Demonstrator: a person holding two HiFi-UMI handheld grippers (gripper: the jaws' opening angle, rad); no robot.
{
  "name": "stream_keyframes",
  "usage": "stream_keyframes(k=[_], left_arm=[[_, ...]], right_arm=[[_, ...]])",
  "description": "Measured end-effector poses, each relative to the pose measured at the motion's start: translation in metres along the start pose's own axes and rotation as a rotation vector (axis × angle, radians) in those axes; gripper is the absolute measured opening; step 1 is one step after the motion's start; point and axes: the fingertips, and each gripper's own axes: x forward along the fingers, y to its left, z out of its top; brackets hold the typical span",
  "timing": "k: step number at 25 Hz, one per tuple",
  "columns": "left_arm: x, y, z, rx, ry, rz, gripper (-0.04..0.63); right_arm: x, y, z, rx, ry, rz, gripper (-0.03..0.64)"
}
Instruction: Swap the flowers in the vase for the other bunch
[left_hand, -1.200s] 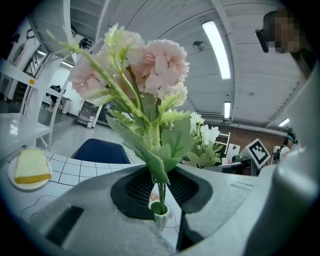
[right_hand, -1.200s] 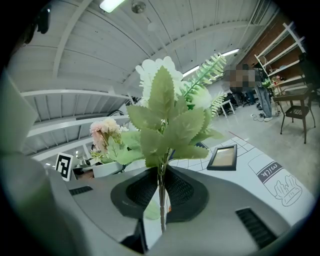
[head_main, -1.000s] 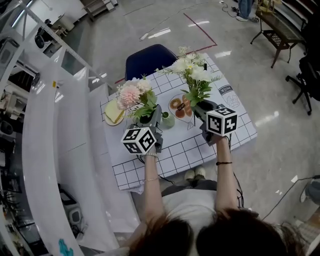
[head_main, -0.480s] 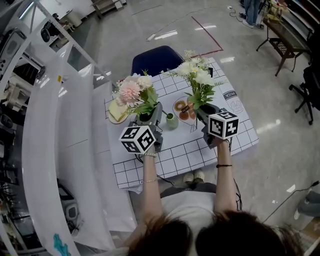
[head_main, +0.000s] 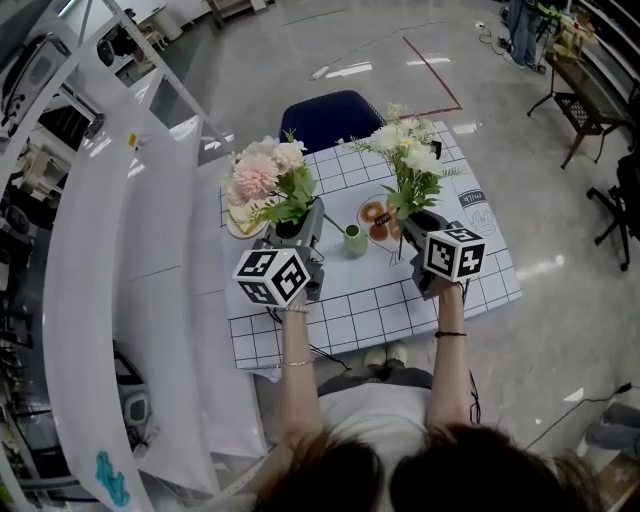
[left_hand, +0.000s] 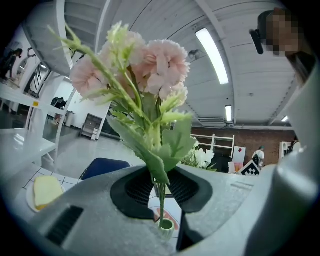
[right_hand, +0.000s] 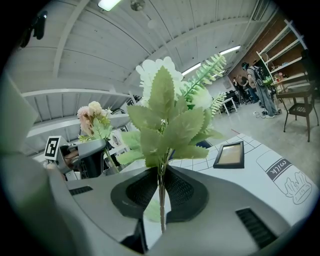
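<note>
Left hand-held gripper (left_hand: 161, 194) clamps pink artificial flowers (left_hand: 150, 65), right hand-held gripper (right_hand: 161, 195) white artificial flowers (right_hand: 156, 71), both low on thin stems; likely light, floppy

The word "milk" (right_hand: 281, 167) is legible in the right gripper view at about four o'clock. It is printed inside a drawn bottle outline (right_hand: 287, 177) on the checked cloth (head_main: 380, 300) over the desk. The marker cube (head_main: 272, 277) on the left hand-held gripper (head_main: 298, 228) and the marker cube (head_main: 455, 253) on the right hand-held gripper (head_main: 418, 218) show black-and-white square patterns, with no letters.
</note>
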Motion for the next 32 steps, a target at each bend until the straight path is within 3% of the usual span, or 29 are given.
stream_keyframes(k=[20,32], left_arm=[[-0.037,0.021,0.008,0.023,-0.017,0.074,0.081],[-0.058,0.04,-0.002,-0.01,-0.023,0.146,0.08]], right_arm=[[0.006,0.006,-0.001,0.0,0.0,0.01,0.043],[0.01,0.013,-0.002,-0.01,0.009,0.027,0.043]])
